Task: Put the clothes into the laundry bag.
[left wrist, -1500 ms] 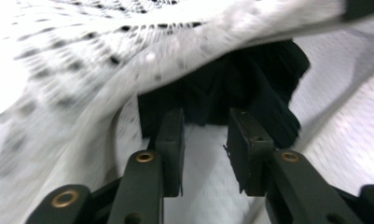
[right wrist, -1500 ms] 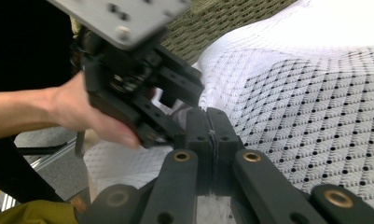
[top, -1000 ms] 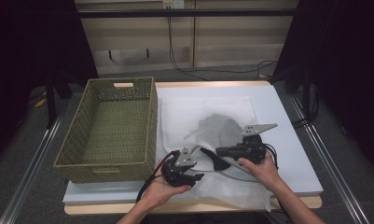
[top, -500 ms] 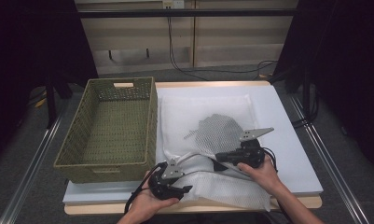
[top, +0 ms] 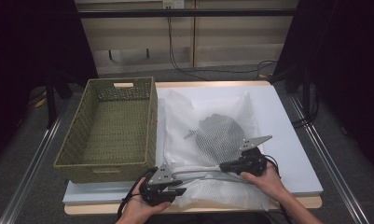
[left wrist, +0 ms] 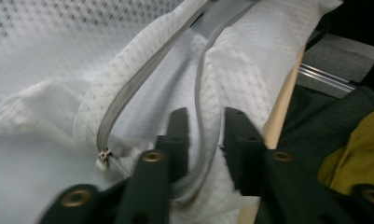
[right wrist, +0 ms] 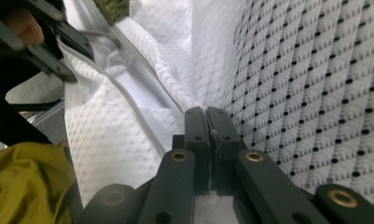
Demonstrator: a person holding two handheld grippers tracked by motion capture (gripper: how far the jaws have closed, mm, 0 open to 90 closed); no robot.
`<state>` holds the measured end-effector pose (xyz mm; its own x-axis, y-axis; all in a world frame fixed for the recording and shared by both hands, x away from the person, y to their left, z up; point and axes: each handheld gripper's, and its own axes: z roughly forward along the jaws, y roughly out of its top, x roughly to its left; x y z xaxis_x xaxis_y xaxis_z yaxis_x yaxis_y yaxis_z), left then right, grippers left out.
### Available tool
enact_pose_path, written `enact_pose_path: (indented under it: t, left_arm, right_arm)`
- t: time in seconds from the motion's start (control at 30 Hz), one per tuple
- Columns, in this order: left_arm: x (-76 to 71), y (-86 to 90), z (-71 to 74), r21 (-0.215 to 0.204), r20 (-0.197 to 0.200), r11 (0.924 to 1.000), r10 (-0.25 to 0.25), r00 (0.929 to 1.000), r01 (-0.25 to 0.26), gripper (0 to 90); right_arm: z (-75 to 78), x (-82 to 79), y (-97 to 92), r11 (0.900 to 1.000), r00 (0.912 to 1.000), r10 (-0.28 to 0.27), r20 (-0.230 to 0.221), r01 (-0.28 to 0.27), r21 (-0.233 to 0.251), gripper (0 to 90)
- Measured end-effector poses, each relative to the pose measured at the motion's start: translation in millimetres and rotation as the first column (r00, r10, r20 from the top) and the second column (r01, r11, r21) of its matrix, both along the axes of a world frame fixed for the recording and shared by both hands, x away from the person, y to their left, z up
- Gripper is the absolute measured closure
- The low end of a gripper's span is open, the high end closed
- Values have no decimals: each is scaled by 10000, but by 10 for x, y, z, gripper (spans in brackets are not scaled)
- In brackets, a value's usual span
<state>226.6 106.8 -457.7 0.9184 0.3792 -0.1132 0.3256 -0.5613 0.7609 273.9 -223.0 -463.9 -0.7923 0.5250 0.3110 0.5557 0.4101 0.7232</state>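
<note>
While I watch from the high view, my left gripper (top: 179, 190) sits at the near left corner of the white mesh laundry bag (top: 212, 140), and my right gripper (top: 224, 165) sits on the bag's near edge, to the right of it. The bag lies flat on the white padded table top (top: 287, 116), just right of the olive woven rectangular basket (top: 112, 128), with a dark grey folded garment (top: 217, 135) showing through the mesh near its middle.

From the left gripper view, my left gripper (left wrist: 204, 135) has its jaws apart, with one side of the grey zipper tape (left wrist: 201, 93) and a fold of mesh running up between them. The jaws have just been closing, yet a gap remains on both sides of the tape, so I cannot say the pads press on it. The small metal zipper slider (left wrist: 104, 156) lies just to the left of the jaws, and the two zipper halves spread away from it into an open mouth.

From the right gripper view, my right gripper (right wrist: 206, 112) has its jaws closed together on a thin edge of the mesh bag (right wrist: 142, 56), a sliver of white cloth pinched between the pads. Beyond them I see the other gripper (right wrist: 58, 51) at the upper left, at the bag's far edge.
</note>
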Motion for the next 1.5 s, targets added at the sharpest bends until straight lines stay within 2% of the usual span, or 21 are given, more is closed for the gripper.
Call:
enact_pose_path:
  t: [0.13, 0.27, 0.37, 0.47, 0.53, 0.57, 0.63, 0.67, 0.87, 0.97, 1.1, 1.17, 1.23, 1.3, 1.33, 1.37, 1.43, 1.47, 1.5]
  left_arm:
    - [21, 0, -19, 56, 60, 9997, 229, 9997, -229, 686]
    - [-5, 127, 20, -28, 55, 9989, 468, 9989, -468, 645]
    - [-53, 221, 60, -274, 80, 9975, 647, 9979, -645, 624]
    - [-118, 275, 90, -532, 143, 9968, 606, 9981, -597, 587]
    - [-143, 289, 109, -522, 185, 9966, 651, 9977, -641, 559]
    - [-147, 287, 115, -471, 182, 9966, 688, 9975, -678, 540]
    - [-148, 272, 115, -695, 165, 9958, 606, 9980, -593, 492]
    - [-140, 261, 122, -599, 227, 9965, 598, 9980, -583, 481]
    - [-26, 100, 94, -720, 202, 9969, 318, 9993, -303, 444]
    - [24, 81, 88, -1163, -86, 9926, 352, 9993, -359, 412]
    - [-4, 161, 131, -1162, 241, 9910, 696, 9973, -663, 418]
    - [-25, 242, 154, -1037, 387, 9912, 863, 9955, -819, 450]
    - [-44, 344, 171, -1058, 395, 9886, 1122, 9929, -1075, 496]
    - [-74, 457, 191, -974, 450, 9824, 1642, 9854, -1593, 539]
    - [-94, 503, 189, -1123, 329, 9823, 1544, 9875, -1498, 554]
    - [-122, 539, 185, -1094, 351, 9828, 1536, 9875, -1489, 554]
    - [-151, 586, 145, -818, 432, 9855, 1528, 9873, -1490, 568]
    - [-153, 589, 105, -684, 324, 9860, 1543, 9875, -1519, 593]
    - [-143, 591, 67, -397, 312, 9870, 1569, 9871, -1556, 595]
  right_arm:
    - [-72, -20, 17, 9998, 10000, 59, -56, -60, -204, 862]
    - [-155, -14, 75, 9988, 9998, 148, -116, -153, -459, 836]
    - [-160, -10, 113, 9985, 9996, 218, -175, -227, -501, 802]
    - [-153, -9, 128, 9986, 9996, 259, -95, -263, -464, 784]
    - [-158, -8, 130, 9985, 9996, 251, -132, -257, -483, 782]
    - [-164, -7, 133, 9986, 9996, 241, -134, -247, -467, 777]
    - [-166, -7, 137, 9983, 9996, 241, -119, -246, -526, 759]
    - [-165, -11, 141, 9982, 9997, 232, -120, -238, -545, 757]
    - [-162, -23, 140, 9980, 9994, 325, -128, -332, -533, 735]
    - [-154, -33, 133, 9975, 9994, 356, 0, -356, -612, 710]
    - [-78, -67, 83, 9988, 9996, 235, 154, -228, -429, 643]
    - [-8, -93, 31, 9994, 9989, 62, 458, -47, -329, 608]
    - [64, -115, -33, 9999, 9983, -53, 579, 58, -88, 608]
    - [115, -146, -80, 9999, 9976, -155, 671, 154, 22, 610]
    - [131, -160, -91, 9999, 9974, -114, 716, 114, 7, 623]
    - [144, -181, -98, 9999, 9971, -87, 757, 91, -46, 644]
    - [135, -213, -108, 9999, 9971, -8, 757, 18, -125, 679]
    - [116, -225, -110, 9997, 9971, 114, 755, -98, -222, 688]
    - [91, -231, -107, 9996, 9974, 105, 718, -86, -255, 688]
